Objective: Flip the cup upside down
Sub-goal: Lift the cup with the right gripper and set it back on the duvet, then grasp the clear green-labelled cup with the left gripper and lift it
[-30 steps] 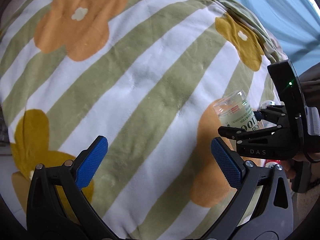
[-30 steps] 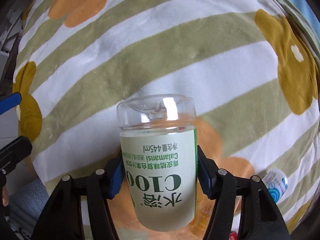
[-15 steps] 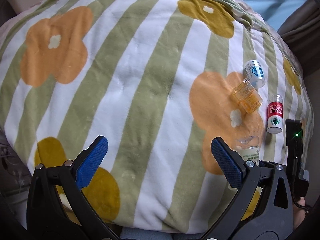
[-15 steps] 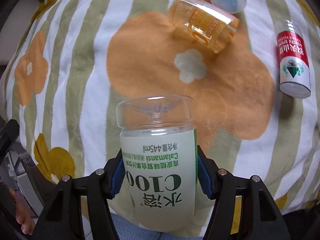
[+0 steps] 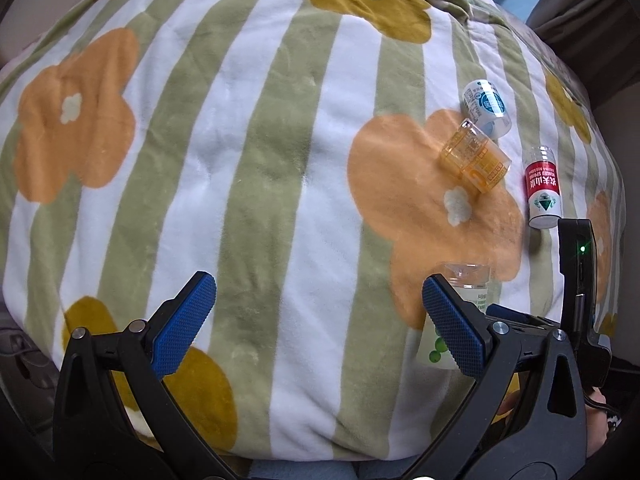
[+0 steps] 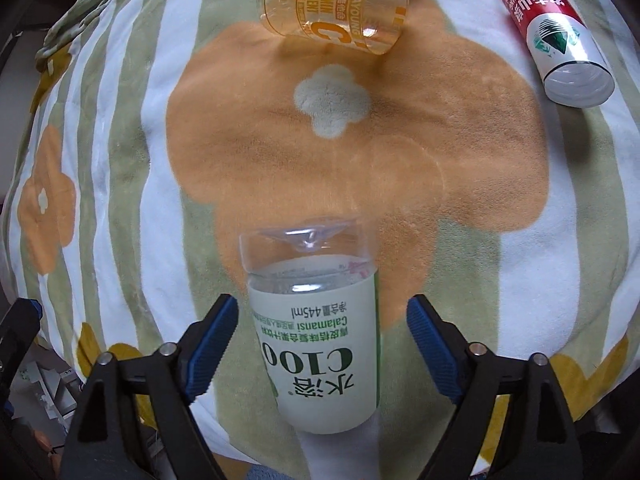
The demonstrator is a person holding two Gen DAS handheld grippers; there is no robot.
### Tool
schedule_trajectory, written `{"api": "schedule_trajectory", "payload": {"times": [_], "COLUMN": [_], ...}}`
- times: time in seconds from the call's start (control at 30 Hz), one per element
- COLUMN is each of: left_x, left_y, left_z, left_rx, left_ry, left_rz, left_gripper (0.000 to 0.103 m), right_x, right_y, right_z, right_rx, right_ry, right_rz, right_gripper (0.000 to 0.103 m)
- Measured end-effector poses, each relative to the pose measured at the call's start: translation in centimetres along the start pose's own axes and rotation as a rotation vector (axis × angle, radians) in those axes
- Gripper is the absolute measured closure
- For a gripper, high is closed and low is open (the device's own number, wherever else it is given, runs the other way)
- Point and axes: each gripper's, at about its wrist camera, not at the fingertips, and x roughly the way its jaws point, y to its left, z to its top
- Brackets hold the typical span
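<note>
A clear plastic cup [image 6: 316,344] with a pale green "C100" label stands upside down on the striped flower blanket [image 6: 120,160], its clear base on top and its print inverted. My right gripper [image 6: 322,316] is open. Its blue pads [image 6: 216,332] stand on either side of the cup with a gap on each side. In the left wrist view the same cup [image 5: 466,284] shows just behind the right pad of my left gripper [image 5: 318,292], which hangs open over the blanket and holds nothing.
Three other cut-bottle cups lie on their sides beyond the cup: an orange one [image 6: 332,4], a red-labelled one [image 6: 556,32] and a blue-labelled one [image 5: 486,108]. The blanket [image 5: 280,160] bulges and drops away at its near edge.
My right gripper has opened and let go of the cup, which now stands on the blanket. Both grippers have come lower over the orange flower patch.
</note>
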Motion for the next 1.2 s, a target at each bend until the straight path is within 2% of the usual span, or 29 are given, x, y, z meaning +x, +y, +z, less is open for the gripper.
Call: {"api": "schedule_trajectory", "payload": {"times": [0.17, 0.3, 0.4, 0.57, 0.83, 1.07, 1.1, 1.2], "left_x": [-1.5, -1.9, -1.3, 1.0, 7.7, 12.8, 13.3, 14.5], "left_y": [-0.8, -3.1, -5.5, -9.9, -14.0, -14.7, -14.7, -14.4], "left_z": [1.0, 1.2, 0.4, -0.9, -1.9, -2.4, -2.4, -2.5], "left_rx": [0.069, 0.162, 0.206, 0.257, 0.248, 0.212, 0.2, 0.168], "left_ry": [-0.018, 0.005, 0.027, 0.075, 0.182, 0.289, 0.303, 0.347], "left_rz": [0.022, 0.024, 0.004, -0.034, -0.042, -0.026, -0.033, -0.05], "left_gripper": [0.001, 0.001, 0.001, 0.001, 0.001, 0.006, 0.007, 0.021], "right_x": [-4.1, -7.3, -8.9, -10.1, -11.5, -10.8, -10.6, -10.2], "right_y": [-1.9, -3.9, -5.4, -8.7, -13.0, -15.1, -15.3, -15.9], "right_z": [-2.2, -3.4, -4.4, -5.6, -6.3, -6.8, -6.9, -7.1], "right_rx": [0.038, 0.075, 0.079, 0.093, 0.104, 0.085, 0.086, 0.086], "right_ry": [-0.05, -0.067, -0.061, -0.128, -0.229, -0.239, -0.238, -0.235], "right_rz": [0.046, 0.053, 0.018, -0.076, 0.008, 0.055, 0.06, 0.069], "right_gripper": [0.002, 0.002, 0.002, 0.002, 0.002, 0.002, 0.002, 0.002]}}
